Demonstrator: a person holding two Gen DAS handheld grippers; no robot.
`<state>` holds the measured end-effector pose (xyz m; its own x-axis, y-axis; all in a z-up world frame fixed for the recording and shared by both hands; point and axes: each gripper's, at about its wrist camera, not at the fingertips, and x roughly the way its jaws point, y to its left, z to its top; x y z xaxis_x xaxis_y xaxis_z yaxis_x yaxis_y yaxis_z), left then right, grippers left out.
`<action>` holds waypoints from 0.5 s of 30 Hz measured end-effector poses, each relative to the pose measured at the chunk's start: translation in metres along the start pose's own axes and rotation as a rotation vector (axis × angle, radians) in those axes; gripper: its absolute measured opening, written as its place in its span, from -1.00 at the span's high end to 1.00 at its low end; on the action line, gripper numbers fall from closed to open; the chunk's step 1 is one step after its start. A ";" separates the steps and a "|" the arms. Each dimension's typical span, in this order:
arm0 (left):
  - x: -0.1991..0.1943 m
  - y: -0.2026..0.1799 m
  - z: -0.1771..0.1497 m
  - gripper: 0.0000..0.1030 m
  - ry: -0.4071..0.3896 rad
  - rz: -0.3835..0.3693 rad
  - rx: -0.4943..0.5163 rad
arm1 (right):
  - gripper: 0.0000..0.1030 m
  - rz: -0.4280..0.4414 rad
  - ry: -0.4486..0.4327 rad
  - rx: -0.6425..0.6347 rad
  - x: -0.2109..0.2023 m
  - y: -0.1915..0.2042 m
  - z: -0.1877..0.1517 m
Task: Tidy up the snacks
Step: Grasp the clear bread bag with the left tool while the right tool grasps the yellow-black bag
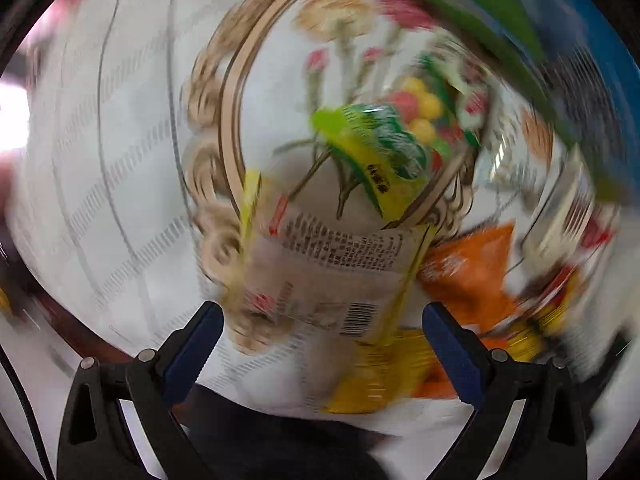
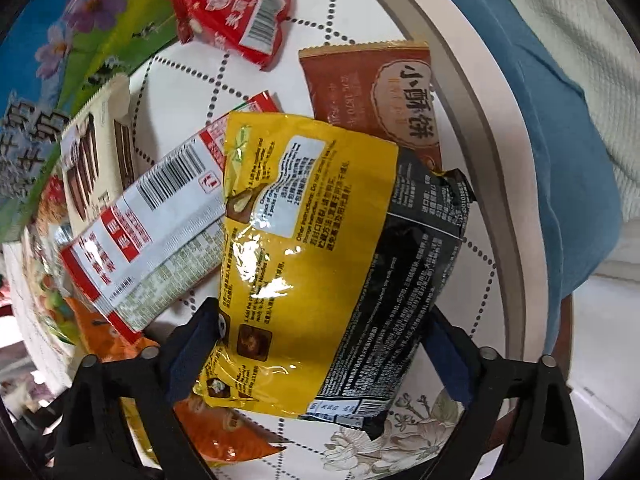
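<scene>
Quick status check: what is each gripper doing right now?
Left gripper: open, holding nothing; view is motion-blurred.
Right gripper: jaws on either side of the yellow-and-black crinkly plastic snack bag; firm grip cannot be told.

left view motion-blurred; orange packet [image 2: 224,428] half-hidden

Left tool [image 1: 322,356] and right tool [image 2: 320,350], black arms, navy pads, silver screws

yellow-black snack bag [image 2: 320,264] tilted, overlapping red-white packet [image 2: 148,220]
</scene>
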<state>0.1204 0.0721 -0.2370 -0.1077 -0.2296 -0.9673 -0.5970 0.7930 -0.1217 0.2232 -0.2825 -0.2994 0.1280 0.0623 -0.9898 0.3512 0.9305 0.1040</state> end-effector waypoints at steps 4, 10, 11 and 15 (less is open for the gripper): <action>0.004 0.031 -0.001 -0.97 0.052 -0.204 -0.301 | -0.78 -0.017 -0.014 -0.053 0.007 0.004 -0.010; 0.013 0.027 -0.009 -0.55 0.038 -0.243 -0.397 | -0.76 -0.043 0.009 -0.114 0.018 0.014 -0.025; 0.009 0.017 -0.015 -0.48 0.026 -0.236 -0.365 | -0.76 -0.050 0.015 -0.127 0.019 0.015 -0.029; -0.013 -0.023 -0.025 -0.35 -0.052 -0.120 -0.161 | -0.75 -0.080 0.037 -0.184 0.038 0.014 -0.039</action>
<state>0.1153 0.0426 -0.2157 0.0106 -0.2837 -0.9588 -0.7228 0.6604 -0.2034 0.1969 -0.2526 -0.3389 0.0711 -0.0048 -0.9975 0.1833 0.9830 0.0084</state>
